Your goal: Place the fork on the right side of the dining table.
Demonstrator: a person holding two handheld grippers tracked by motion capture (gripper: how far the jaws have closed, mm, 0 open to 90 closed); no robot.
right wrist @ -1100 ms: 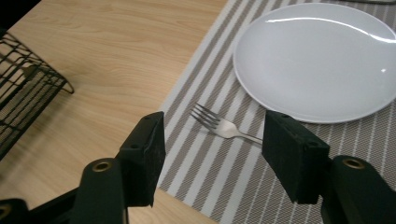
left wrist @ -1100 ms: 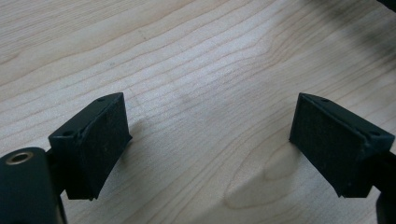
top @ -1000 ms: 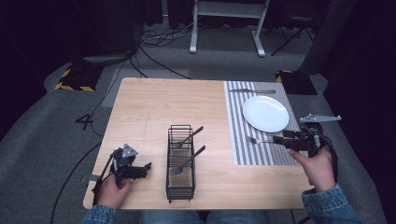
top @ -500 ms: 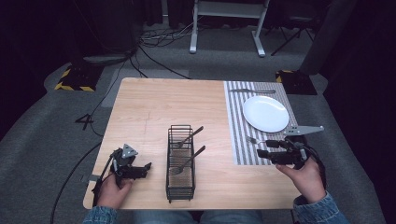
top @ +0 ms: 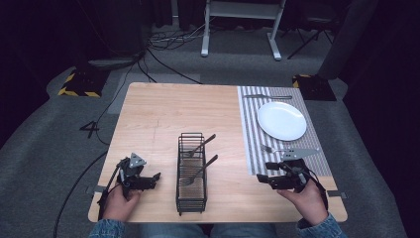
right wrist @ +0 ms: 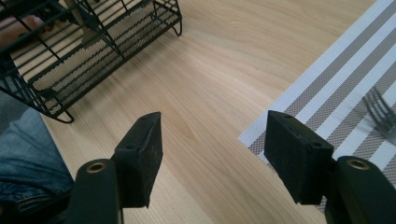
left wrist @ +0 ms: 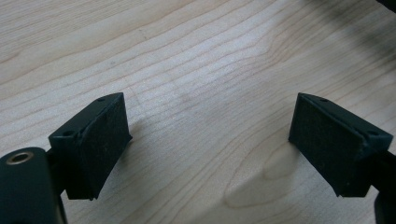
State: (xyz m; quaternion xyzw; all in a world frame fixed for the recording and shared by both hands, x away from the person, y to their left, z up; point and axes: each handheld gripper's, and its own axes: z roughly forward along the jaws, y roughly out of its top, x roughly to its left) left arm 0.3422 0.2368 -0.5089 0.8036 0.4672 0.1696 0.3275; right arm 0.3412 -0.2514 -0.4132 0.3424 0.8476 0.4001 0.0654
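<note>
- The right gripper [top: 263, 179], at the lower right of the high view, has its jaws spread wide with nothing between them, over bare table [top: 163, 109] beside the striped placemat [top: 250, 148].
- A fork [top: 271, 148] lies on that placemat, just above the gripper and below the white plate [top: 281, 120].
- The left gripper [top: 153, 177], lower left, is wide open and empty.
- A black wire caddy [top: 191, 173] at bottom centre holds utensils.
</note>
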